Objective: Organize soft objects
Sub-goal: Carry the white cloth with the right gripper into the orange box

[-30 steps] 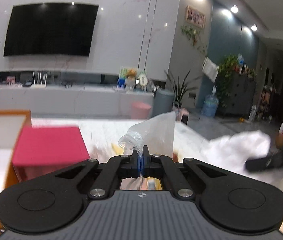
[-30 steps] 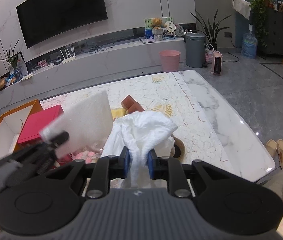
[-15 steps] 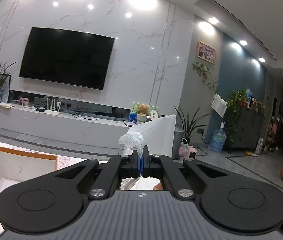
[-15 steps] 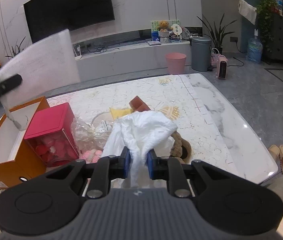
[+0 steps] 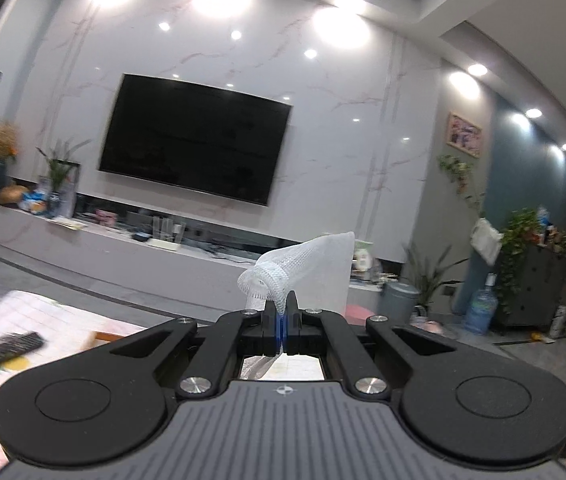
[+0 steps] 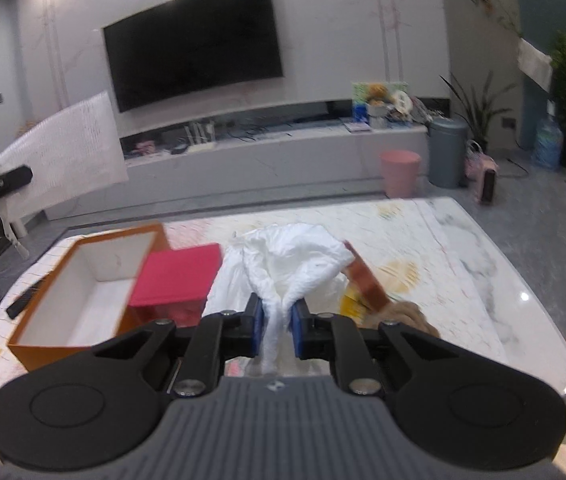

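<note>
My left gripper (image 5: 281,304) is shut on the corner of a white mesh foam sheet (image 5: 311,264) and holds it up in the air, facing the TV wall. In the right wrist view that sheet (image 6: 63,152) hangs high at the left, well above the table, pinched by the left gripper (image 6: 3,182). My right gripper (image 6: 277,312) has a crumpled white cloth (image 6: 295,256) between its blue pads; its jaws are closing and the pads press on the cloth. The cloth is bunched above the marble table (image 6: 463,264).
An open orange box (image 6: 119,256) with a white inside stands at the table's left, a red box (image 6: 179,276) beside it. A brown block (image 6: 367,284), a yellow item (image 6: 353,306) and a brown rope-like thing (image 6: 407,316) lie right of the cloth. A black remote (image 6: 23,302) lies at the far left edge.
The left gripper rose and swung left with the mesh sheet, away from the table. The right gripper lifted a little, still gripping the white cloth.
</note>
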A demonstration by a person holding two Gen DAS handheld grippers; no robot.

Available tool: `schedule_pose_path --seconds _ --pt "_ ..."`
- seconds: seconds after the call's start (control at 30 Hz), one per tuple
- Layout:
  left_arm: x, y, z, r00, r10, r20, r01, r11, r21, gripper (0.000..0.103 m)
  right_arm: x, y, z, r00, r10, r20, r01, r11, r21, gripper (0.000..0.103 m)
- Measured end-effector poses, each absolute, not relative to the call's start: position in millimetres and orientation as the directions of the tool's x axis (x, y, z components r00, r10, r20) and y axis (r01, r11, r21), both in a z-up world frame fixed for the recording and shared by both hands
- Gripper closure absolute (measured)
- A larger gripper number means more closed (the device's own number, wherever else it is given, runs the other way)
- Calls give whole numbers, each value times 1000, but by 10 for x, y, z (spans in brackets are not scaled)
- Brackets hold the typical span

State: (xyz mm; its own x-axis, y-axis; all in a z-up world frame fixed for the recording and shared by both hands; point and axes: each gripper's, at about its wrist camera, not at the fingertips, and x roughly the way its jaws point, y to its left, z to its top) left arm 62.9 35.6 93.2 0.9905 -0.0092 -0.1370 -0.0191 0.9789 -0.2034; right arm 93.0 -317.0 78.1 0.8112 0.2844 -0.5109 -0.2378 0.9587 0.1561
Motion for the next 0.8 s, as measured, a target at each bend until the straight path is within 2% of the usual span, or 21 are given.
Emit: schedule_pose_path --seconds 0.13,0.5,0.67,0.8 --pt "523 690 923 988 23 -156 -55 977 -207 102 941 -2863 859 805 319 -501 -284 948 147 90" --pt "587 1661 405 968 -94 -232 1 929 -371 102 1079 -1752 980 746 484 -457 -443 874 201 90" --pt "712 1873 190 946 -66 -316 -65 920 -387 102 1258 -1206 851 701 542 -464 -499 837 225 90" --pt "804 1883 89 935 -62 -350 -85 918 -388 102 1414 -891 610 664 570 -484 -525 817 241 90"
